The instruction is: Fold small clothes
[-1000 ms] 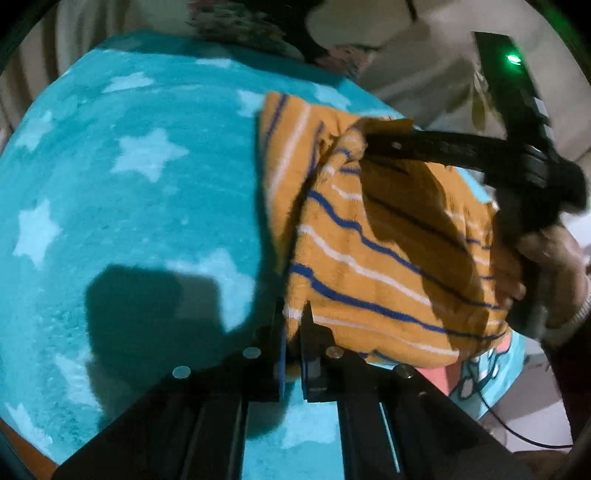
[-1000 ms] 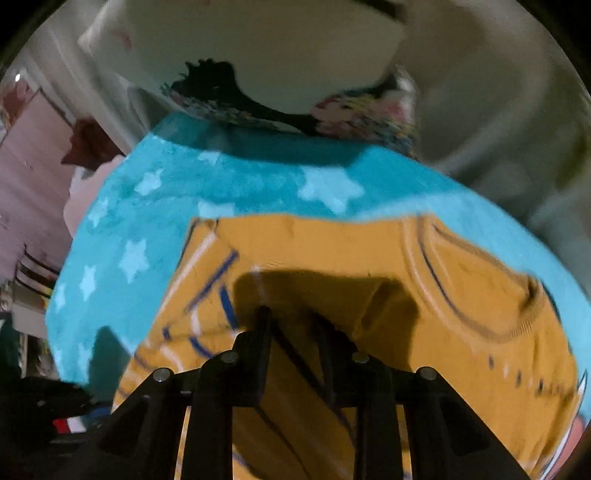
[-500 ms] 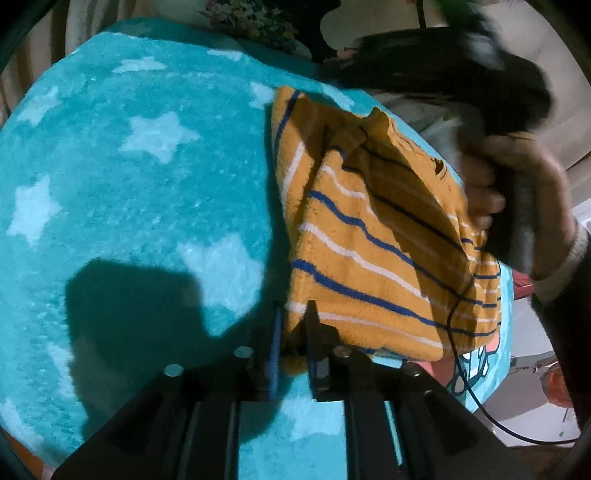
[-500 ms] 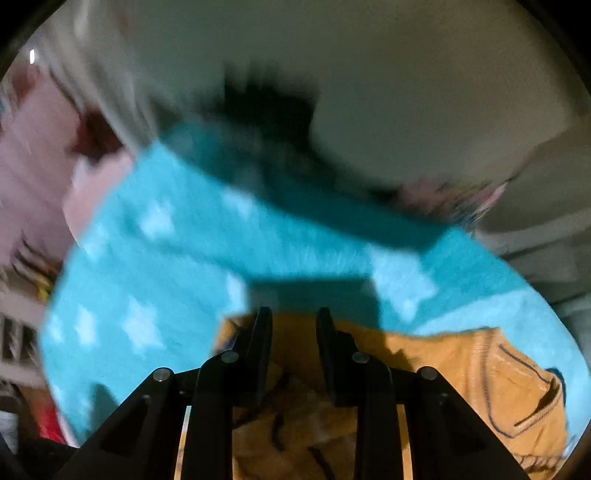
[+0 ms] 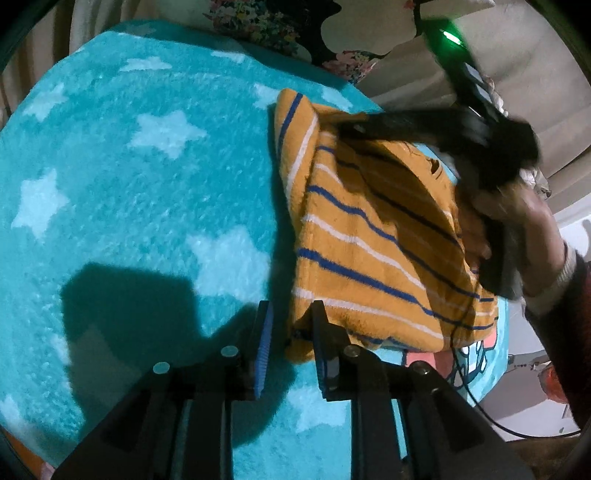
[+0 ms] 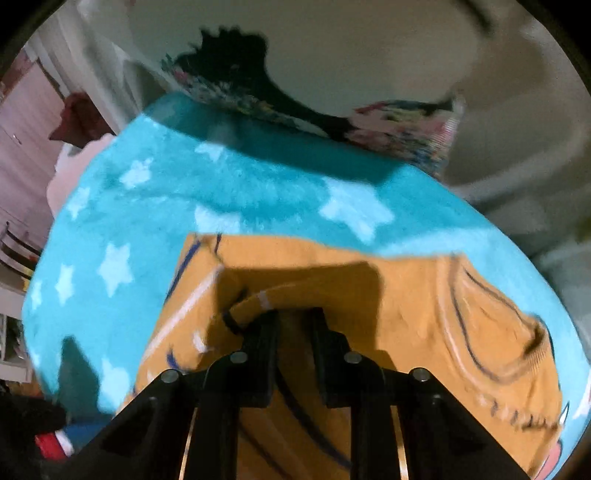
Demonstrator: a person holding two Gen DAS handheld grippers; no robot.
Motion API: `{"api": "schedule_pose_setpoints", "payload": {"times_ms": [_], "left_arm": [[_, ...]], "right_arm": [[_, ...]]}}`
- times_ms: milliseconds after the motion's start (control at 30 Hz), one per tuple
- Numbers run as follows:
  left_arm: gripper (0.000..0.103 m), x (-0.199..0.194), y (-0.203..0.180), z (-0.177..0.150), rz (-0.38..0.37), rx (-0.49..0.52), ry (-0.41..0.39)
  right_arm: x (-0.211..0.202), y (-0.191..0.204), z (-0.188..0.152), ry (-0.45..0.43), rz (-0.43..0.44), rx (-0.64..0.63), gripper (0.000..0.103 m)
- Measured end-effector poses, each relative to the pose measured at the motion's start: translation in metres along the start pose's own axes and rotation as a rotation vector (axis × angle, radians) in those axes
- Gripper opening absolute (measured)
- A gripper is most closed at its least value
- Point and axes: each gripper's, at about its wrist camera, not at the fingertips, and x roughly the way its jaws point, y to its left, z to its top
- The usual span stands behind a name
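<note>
An orange garment with blue and white stripes (image 5: 373,236) lies folded on a teal star-patterned blanket (image 5: 147,192). My left gripper (image 5: 290,321) is open, its jaws apart around the garment's near corner without pinching it. In the right wrist view the same garment (image 6: 424,306) spreads under my right gripper (image 6: 293,323), whose jaws are open just above the cloth, beside a raised fold (image 6: 255,299). The right gripper also shows in the left wrist view (image 5: 354,127), over the garment's far edge, held by a hand (image 5: 524,229).
A floral pillow (image 5: 258,22) lies behind the blanket; it also shows in the right wrist view (image 6: 399,136). A cable (image 5: 476,398) hangs at the blanket's right edge. Bare blanket spreads to the left of the garment.
My left gripper has opened and let go of the garment's corner. My right gripper lifted off the cloth, swung up, and has come back down over the garment's far edge.
</note>
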Motion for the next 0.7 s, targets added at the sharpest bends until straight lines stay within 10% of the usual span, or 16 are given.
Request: {"api": "schedule_pose_setpoints", "payload": {"times_ms": [333,700], "left_arm": [[0.036,-0.021,-0.007,-0.002,0.103,0.004,-0.038],[0.036,-0.034,-0.053,-0.009,0.139,0.013,-0.105]], "right_arm": [[-0.024,-0.009,0.012,-0.051,0.053,0.045,0.021],[-0.106,-0.099,-0.131,-0.053,0.255,0.251,0.040]]}}
